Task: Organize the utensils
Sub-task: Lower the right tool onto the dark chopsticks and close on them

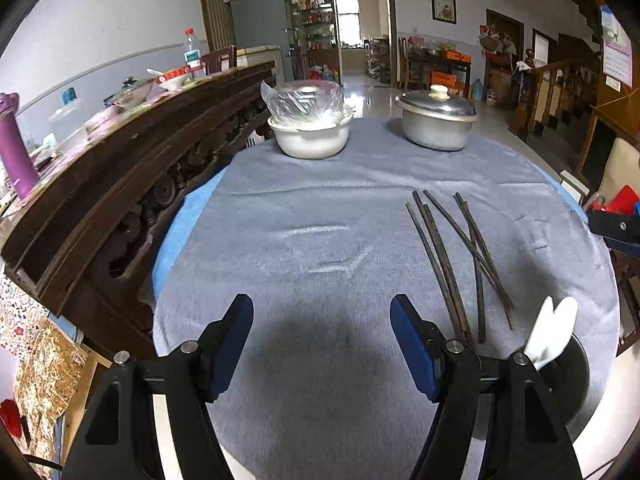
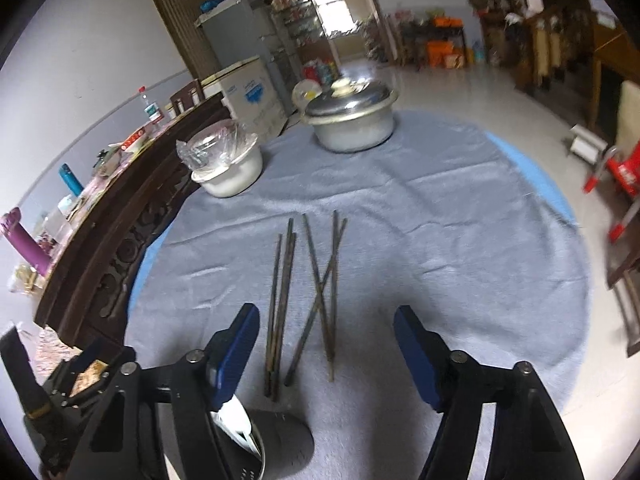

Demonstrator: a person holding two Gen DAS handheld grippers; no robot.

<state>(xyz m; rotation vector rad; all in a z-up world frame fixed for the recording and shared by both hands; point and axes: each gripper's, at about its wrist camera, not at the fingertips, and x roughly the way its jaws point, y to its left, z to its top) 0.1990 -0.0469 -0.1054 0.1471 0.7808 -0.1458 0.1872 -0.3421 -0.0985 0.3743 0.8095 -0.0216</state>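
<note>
From the left wrist view, the left gripper point(image 1: 322, 346) hung over the grey cloth point(image 1: 320, 220) on the round desk point(image 1: 180, 220), its blue fingers point(image 1: 414, 354) spread wide with only bare cloth and a dark shadow between them. The chopsticks point(image 1: 454, 256), six or so dark sticks, lay loose on the cloth to the right of the fingers, some side by side and some crossed, their near ends passing just behind the right finger. Further right, white spoons point(image 1: 550, 330) stood in a dark holder point(image 1: 576, 364) near the desk's edge. At the far side stood a white bowl point(image 1: 312, 136) with a plastic bag over its top and a metal pot point(image 1: 436, 122) with its lid on, well apart from each other. A carved wooden sideboard point(image 1: 132, 184) ran along the left, cluttered with bottles and dishes.

From the right wrist view, which was slightly blurred, the right gripper point(image 2: 326, 352) pointed down at the chopsticks point(image 2: 304, 296), which lay on the cloth point(image 2: 440, 220) between its spread fingers point(image 2: 236, 350), nearer the left one; the pads touched none of them. The holder point(image 2: 280, 440) with the white spoons point(image 2: 236, 420) sat just below the left finger, partly hidden by it. The bowl point(image 2: 230, 172) and pot point(image 2: 352, 120) stood at the far edge.
</note>
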